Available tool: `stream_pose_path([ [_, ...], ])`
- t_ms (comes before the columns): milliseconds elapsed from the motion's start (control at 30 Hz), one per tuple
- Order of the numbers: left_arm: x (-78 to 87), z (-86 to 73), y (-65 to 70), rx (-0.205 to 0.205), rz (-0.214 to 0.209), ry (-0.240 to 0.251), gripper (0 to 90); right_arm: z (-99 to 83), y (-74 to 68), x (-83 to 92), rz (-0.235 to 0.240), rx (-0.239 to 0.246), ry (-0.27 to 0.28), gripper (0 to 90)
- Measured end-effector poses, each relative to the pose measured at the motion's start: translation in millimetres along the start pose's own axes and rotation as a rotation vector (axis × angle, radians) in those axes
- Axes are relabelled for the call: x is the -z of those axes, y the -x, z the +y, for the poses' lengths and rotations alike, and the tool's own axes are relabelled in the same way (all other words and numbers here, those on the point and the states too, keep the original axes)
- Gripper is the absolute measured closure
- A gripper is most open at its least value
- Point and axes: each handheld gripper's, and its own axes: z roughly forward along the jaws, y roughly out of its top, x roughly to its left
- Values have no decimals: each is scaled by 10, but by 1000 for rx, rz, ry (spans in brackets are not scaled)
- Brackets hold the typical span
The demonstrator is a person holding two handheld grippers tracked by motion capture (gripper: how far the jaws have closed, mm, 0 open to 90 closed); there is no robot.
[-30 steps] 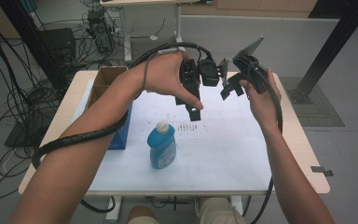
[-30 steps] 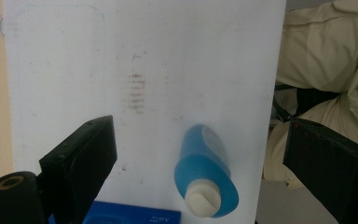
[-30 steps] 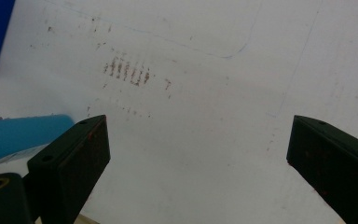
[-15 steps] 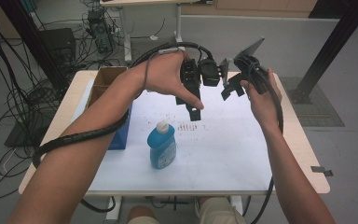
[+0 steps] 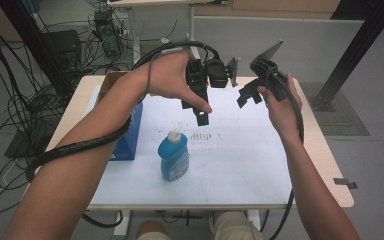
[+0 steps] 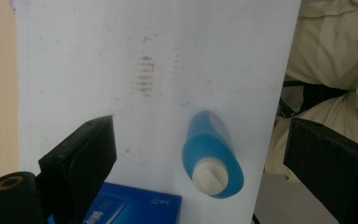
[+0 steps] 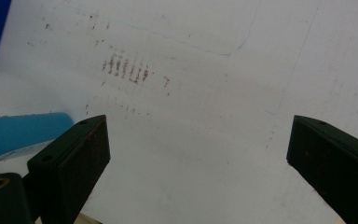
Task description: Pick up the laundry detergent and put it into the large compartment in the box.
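Left fingers (image 6: 81, 158) spread wide, blue bottle (image 6: 210, 153) between them — below, untouched

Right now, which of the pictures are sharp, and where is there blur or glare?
High view: evenly lit, fairly sharp, no strong glare on the white sheet. Left gripper view: blue bottle soft, jaws blurred close up. Right gripper view: brown smudges readable, near jaws out of focus.

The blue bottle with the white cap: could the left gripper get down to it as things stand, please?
Probably yes. The left gripper hangs open above the table, and the blue bottle stands upright between its jaws in the left gripper view, apart from the blue box, nothing in between.
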Motion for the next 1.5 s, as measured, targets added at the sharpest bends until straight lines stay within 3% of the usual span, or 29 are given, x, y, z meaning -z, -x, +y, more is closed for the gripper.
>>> stream_pose_path([
  [467, 76, -178, -56, 120, 34, -13, 88, 3, -38, 31, -6, 6, 1, 55],
  [867, 104, -345, -95, 331, 69, -53, 94, 11, -79, 13, -6, 12, -6, 55],
  [1100, 166, -404, -66, 427, 88, -43, 95, 16, -90, 12, -7, 19, -8, 55],
  [1233, 201, -412, -50, 514, 109, -41, 99, 13, -96, 20, -6, 13, -9, 55],
  [1367, 237, -438, -50, 573, 103, -25, 98, 3, -96, 26, -6, 15, -7, 55],
  [1500, 244, -432, -49, 607, 106, -28, 93, 5, -100, 24, -5, 16, -9, 55],
])
